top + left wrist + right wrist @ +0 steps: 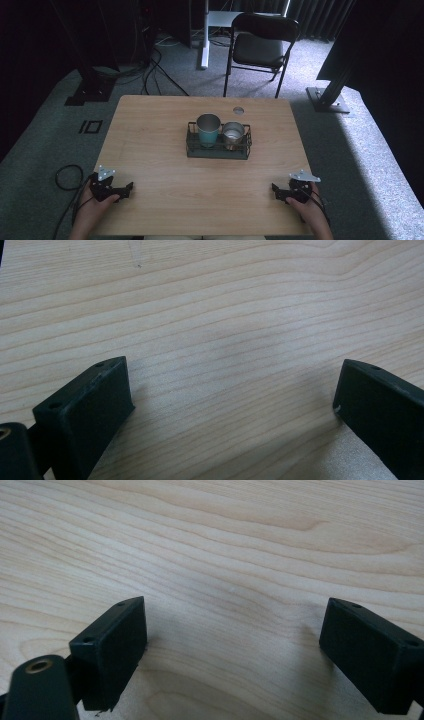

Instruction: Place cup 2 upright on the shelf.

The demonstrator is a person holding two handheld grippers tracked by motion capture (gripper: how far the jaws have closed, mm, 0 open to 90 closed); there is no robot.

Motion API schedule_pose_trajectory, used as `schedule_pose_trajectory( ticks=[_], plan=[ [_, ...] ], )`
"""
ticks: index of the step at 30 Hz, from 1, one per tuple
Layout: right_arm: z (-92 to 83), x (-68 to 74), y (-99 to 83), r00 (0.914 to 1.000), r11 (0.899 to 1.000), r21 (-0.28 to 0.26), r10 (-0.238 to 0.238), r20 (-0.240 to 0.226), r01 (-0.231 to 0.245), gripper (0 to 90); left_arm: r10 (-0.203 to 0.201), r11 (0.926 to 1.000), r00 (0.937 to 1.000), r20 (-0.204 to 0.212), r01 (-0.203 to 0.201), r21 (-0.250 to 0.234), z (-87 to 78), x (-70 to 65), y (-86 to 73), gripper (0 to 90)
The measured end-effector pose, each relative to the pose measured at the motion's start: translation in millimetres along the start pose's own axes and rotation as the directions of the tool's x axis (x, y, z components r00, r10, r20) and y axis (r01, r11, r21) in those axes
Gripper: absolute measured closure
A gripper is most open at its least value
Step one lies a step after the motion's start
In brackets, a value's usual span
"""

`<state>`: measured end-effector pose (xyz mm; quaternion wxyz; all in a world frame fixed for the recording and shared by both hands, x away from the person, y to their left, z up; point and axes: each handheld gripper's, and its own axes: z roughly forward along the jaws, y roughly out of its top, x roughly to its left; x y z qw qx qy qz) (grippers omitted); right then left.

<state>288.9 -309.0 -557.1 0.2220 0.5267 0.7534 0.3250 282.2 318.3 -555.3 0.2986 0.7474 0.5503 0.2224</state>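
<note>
A dark wire basket [218,150] stands at the middle of the wooden table [165,180]. Inside it a teal cup [208,129] stands upright on the left and a metal cup [233,135] on the right. My left gripper [131,188] rests near the table's front left corner, held by a hand, and its jaws stand wide apart over bare wood [230,365]. My right gripper [274,190] rests near the front right corner, also open over bare wood [235,605]. Both are far from the basket.
A round cable hole [238,110] sits at the table's far edge. Beyond the table stands a black folding chair [260,47]. Dark stand legs [92,85] and cables lie on the grey carpet at the left, another stand base [327,97] at the right.
</note>
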Motion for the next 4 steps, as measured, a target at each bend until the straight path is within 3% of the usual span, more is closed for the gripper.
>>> schedule_pose_trajectory(
  ticks=[4],
  plan=[
    [0.4, -0.1, 0.3, 1.0000, 1.000, 0.000, 0.000, 0.001, 0.000, 11.3, 0.000, 1.0000, 1.0000, 0.000, 0.000, 0.000, 0.0, 0.0, 0.0, 2.8]
  ],
)
